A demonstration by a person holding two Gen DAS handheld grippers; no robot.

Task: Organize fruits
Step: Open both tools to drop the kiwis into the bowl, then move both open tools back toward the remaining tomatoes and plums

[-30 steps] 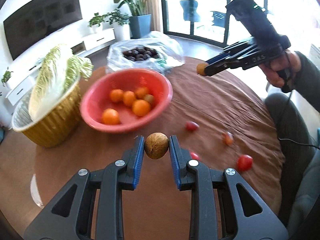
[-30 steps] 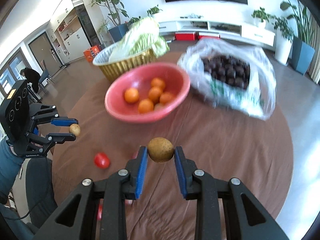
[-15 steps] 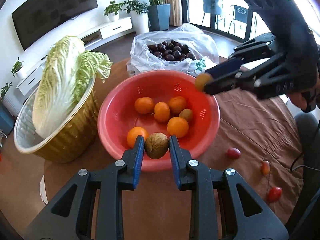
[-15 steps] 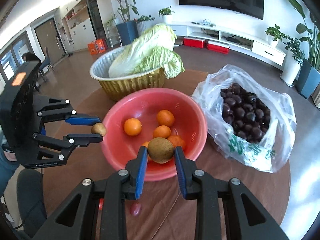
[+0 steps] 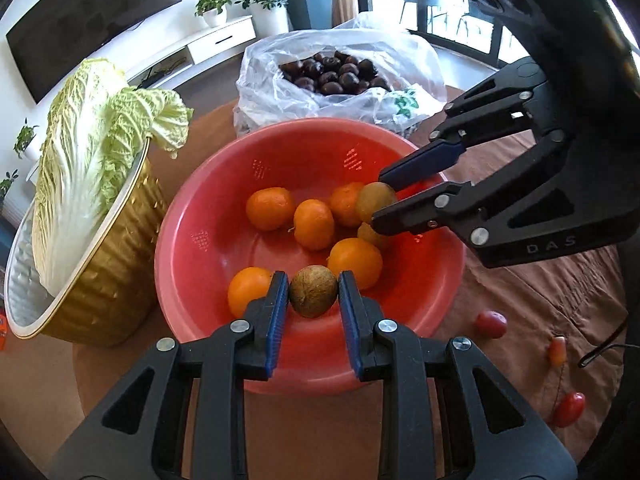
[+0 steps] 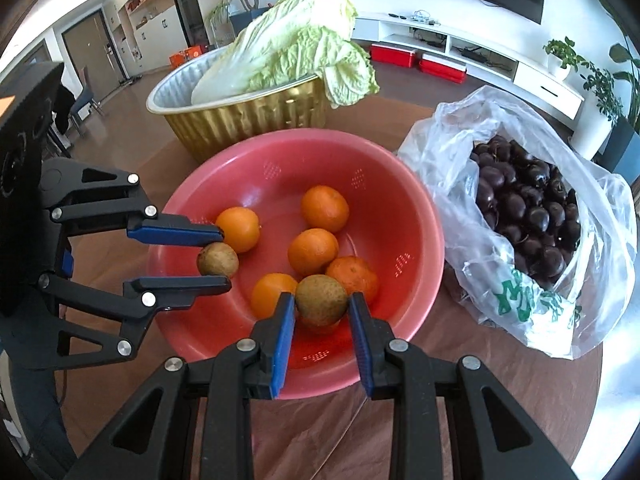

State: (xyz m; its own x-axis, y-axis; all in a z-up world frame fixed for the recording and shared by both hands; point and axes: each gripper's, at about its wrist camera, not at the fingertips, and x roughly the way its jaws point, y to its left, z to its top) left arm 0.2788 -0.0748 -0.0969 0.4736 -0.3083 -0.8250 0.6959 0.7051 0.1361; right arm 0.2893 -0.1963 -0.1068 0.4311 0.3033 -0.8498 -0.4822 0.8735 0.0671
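Note:
A red bowl [image 5: 192,216] [image 6: 404,184] on the brown table holds several oranges [image 5: 270,208] [image 6: 324,208]. My left gripper [image 5: 313,297] is over the bowl's near side, its jaws a little apart around a brown kiwi [image 5: 313,295] that looks loose between them; it also shows in the right wrist view [image 6: 218,259]. My right gripper [image 6: 322,304] is over the bowl with a second kiwi [image 6: 321,299] between slightly parted jaws; it also shows in the left wrist view [image 5: 376,202]. Another kiwi [image 5: 370,236] lies in the bowl.
A gold basin [image 5: 116,264] [image 6: 240,116] with a napa cabbage [image 5: 92,148] stands left of the bowl. A plastic bag of dark chestnuts [image 5: 336,74] [image 6: 528,208] lies behind it. Small red tomatoes [image 5: 491,324] lie on the cloth at the right.
Both grippers moved forward from above the table to over the red bowl, each carrying its kiwi. Their jaws have parted slightly around the kiwis.

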